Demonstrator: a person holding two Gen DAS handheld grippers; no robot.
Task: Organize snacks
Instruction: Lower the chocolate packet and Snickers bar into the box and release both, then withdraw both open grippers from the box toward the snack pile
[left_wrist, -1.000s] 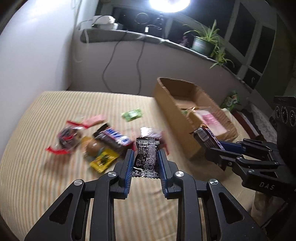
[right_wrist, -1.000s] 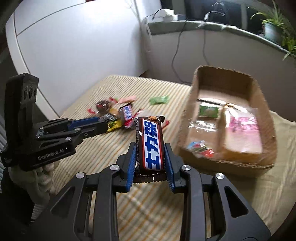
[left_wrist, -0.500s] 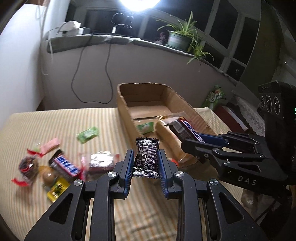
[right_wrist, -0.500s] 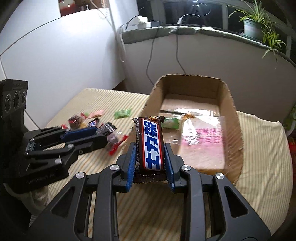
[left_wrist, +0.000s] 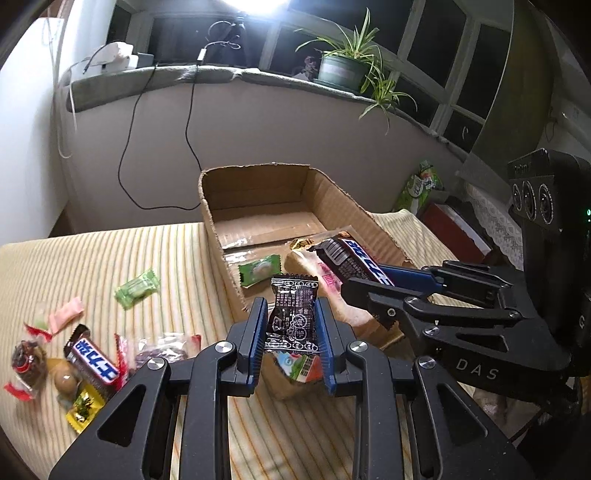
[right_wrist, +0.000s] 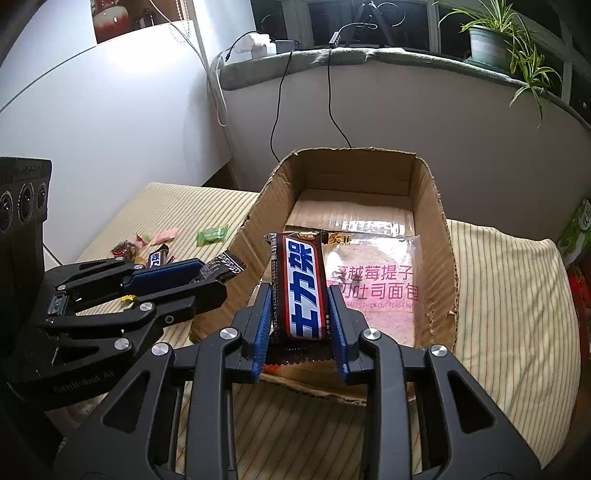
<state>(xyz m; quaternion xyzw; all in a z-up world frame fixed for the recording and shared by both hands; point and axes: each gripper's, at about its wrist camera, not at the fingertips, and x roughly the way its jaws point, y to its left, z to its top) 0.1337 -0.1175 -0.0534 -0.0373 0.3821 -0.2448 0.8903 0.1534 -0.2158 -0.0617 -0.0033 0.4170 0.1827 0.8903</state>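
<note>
Between the blue pads of the left tool, closed on it, stands one black printed packet, just short of the near edge of the single cardboard box. Beside it the right tool clamps one chocolate bar upright over that same near edge, above a pink bread bag. One green candy lies inside; the box's far half is bare. Loose snacks cluster toward the striped bed's left edge.

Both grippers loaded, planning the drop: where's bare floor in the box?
Free: the far half of the brown cardboard box, bare floor between back wall and pink-printed bread bag. Crowded: the near half, with that bag and a green candy wrapper.
</note>
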